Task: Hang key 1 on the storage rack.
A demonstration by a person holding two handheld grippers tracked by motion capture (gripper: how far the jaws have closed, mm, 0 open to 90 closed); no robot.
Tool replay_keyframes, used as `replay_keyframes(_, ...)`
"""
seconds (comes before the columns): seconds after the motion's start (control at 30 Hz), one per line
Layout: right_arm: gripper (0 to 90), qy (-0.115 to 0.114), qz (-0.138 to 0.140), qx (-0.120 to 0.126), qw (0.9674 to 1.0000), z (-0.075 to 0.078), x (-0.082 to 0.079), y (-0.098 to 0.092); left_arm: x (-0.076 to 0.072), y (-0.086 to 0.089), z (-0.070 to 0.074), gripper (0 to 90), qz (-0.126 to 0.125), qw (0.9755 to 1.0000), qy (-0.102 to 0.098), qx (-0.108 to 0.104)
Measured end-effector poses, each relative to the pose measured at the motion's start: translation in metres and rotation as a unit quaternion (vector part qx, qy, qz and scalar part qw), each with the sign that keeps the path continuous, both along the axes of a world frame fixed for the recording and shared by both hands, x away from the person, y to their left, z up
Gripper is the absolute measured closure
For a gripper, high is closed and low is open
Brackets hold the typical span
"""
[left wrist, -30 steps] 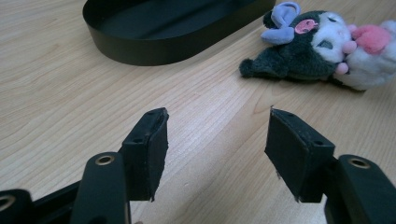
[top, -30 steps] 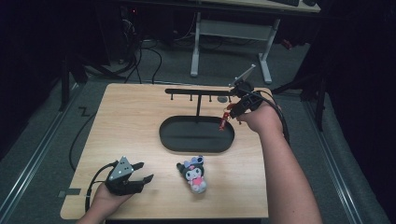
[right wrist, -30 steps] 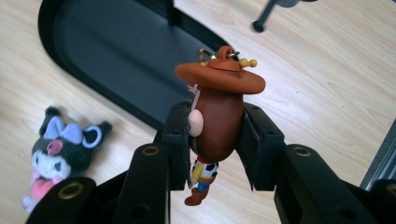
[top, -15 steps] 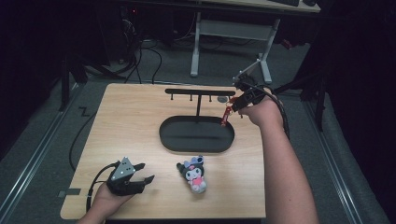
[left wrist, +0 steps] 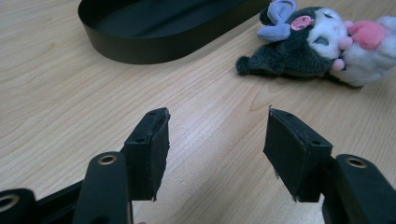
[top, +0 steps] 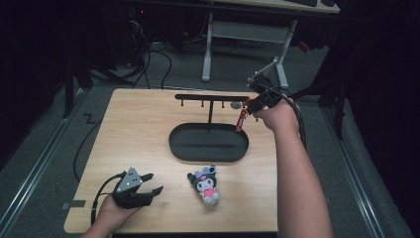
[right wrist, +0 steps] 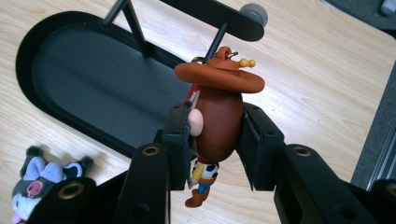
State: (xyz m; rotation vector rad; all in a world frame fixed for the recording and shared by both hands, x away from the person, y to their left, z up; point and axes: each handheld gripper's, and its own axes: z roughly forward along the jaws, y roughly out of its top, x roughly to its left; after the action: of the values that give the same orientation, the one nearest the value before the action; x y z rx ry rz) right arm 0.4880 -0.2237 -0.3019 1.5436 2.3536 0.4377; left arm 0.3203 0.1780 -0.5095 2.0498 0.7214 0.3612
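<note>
The right hand-held gripper (right wrist: pixel 212 140) clamps a cowboy figurine keychain (right wrist: pixel 215 112), brown-hatted with a cow-print vest, its ring up at the end peg of the black hook rack (top: pixel 212 97) at the desk's 1 o'clock. The left hand-held gripper (left wrist: pixel 212 149) rests open and empty at 7 o'clock, bare wood between it and the plush toy (top: pixel 206 184). The oval black tray (top: pixel 208 153) sits mid-desk (top: pixel 138 124); dark floor surrounds.

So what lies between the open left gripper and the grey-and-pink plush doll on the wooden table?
Nothing: bare light wood tabletop separates the left gripper from the plush doll, as the left gripper view shows.
</note>
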Motion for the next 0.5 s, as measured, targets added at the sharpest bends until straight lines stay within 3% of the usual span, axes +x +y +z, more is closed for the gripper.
replay_keyframes(0.37, 66.3, 0.012, -0.021, 0.001, 0.9997, -0.015, 0.002, -0.013, 0.001, 0.001, 0.000, 41.1, 0.001, 1.0000, 0.005, -0.001)
replay_keyframes(0.5, 66.2, 0.018, -0.023, 0.000, 0.9996, -0.028, 0.000, -0.016, 0.000, 0.001, 0.000, 41.3, -0.001, 1.0000, 0.005, -0.003)
